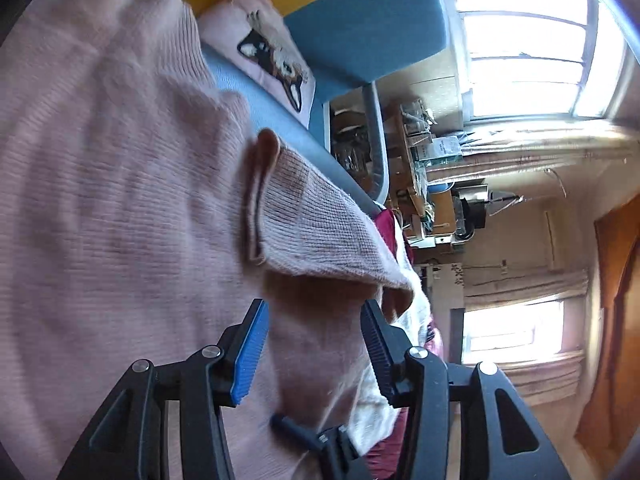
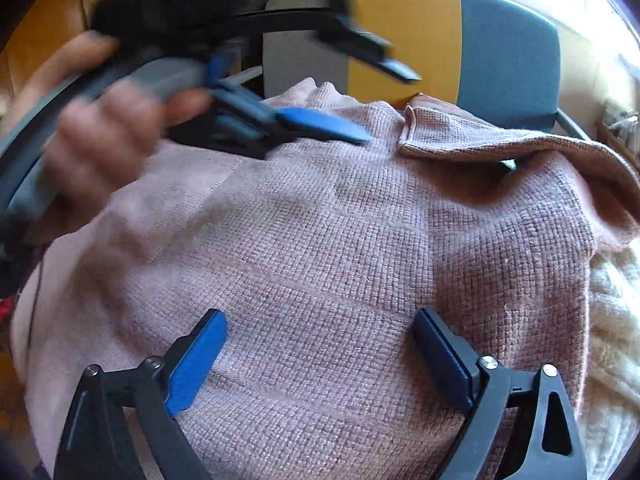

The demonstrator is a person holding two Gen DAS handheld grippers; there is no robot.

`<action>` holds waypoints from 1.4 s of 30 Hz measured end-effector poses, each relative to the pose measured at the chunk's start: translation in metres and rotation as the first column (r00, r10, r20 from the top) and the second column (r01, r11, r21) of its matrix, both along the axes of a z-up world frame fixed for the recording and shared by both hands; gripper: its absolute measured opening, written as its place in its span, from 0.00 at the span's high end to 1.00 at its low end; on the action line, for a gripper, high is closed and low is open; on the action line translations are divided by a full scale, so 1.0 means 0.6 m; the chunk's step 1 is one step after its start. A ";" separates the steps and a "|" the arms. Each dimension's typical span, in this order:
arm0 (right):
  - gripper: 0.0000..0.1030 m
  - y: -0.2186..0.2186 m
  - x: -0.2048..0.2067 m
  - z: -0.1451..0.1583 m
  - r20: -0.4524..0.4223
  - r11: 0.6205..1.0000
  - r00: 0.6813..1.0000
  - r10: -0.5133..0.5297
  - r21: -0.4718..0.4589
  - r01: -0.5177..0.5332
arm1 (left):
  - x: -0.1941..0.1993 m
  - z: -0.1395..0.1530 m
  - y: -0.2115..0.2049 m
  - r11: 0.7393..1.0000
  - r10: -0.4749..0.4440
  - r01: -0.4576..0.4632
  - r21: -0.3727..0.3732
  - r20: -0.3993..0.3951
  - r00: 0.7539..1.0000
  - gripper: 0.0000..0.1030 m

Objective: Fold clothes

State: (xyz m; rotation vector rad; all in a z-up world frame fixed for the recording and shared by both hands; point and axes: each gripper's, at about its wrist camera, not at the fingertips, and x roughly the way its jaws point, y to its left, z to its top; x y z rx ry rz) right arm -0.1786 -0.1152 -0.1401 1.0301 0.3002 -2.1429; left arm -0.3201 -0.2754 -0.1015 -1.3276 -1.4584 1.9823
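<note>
A pink knitted sweater (image 2: 340, 248) lies spread over a chair seat and fills most of both views. Its ribbed cuff or hem (image 1: 316, 216) is folded over at the far edge (image 2: 480, 140). My left gripper (image 1: 314, 308) hovers open just above the knit, nothing between its blue pads. It also shows blurred at the top of the right wrist view, as the left gripper (image 2: 384, 100) held by a hand (image 2: 100, 140), with its fingers spread. My right gripper (image 2: 320, 320) is open low over the middle of the sweater, its fingers either side of bare knit.
The chair has a blue backrest (image 2: 508, 52) and a yellow panel (image 2: 404, 36) behind it. A pink cushion with a dog print (image 1: 276, 56) lies beyond the sweater. White fluffy fabric (image 2: 616, 320) and dark red cloth (image 1: 396, 236) sit beside the sweater. Cluttered shelves (image 1: 424, 168) and windows (image 1: 528, 40) stand further off.
</note>
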 end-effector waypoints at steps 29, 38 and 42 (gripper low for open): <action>0.00 0.001 0.014 0.014 0.018 0.999 1.000 0.019 -0.044 -0.018 | -0.096 0.203 0.093 0.968 0.000 -0.070 -0.240 -0.280 0.960 0.96; 0.00 -0.003 0.007 0.008 0.018 0.999 1.000 0.018 -0.035 -0.018 | -0.027 0.335 0.056 0.942 0.000 -0.157 -0.296 -0.469 0.883 0.96; 0.00 0.000 0.006 0.007 0.018 0.999 1.000 0.018 -0.034 -0.018 | 0.030 0.337 -0.004 0.923 0.041 -0.218 -0.318 -0.481 0.876 0.96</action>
